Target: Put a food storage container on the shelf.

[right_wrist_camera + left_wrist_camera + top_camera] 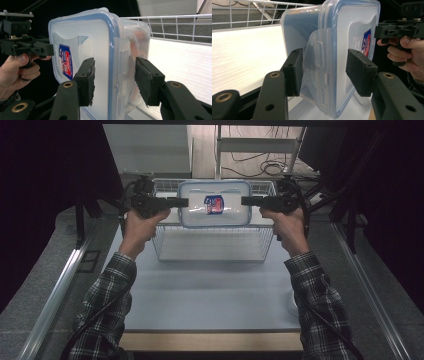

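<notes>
Lidded container, red-blue label unreadable, held over basket by both tongs.

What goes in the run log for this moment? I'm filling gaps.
lidded plastic container above wire basket | left gripper at one end, jaws astride latch | right gripper opposite, same

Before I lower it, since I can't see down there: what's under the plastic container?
The wire basket sits beneath the plastic container, showing a pale bare floor in front. The floor directly under the container is covered.

A lab: black curtains, loose floor cables, bare table.
</notes>
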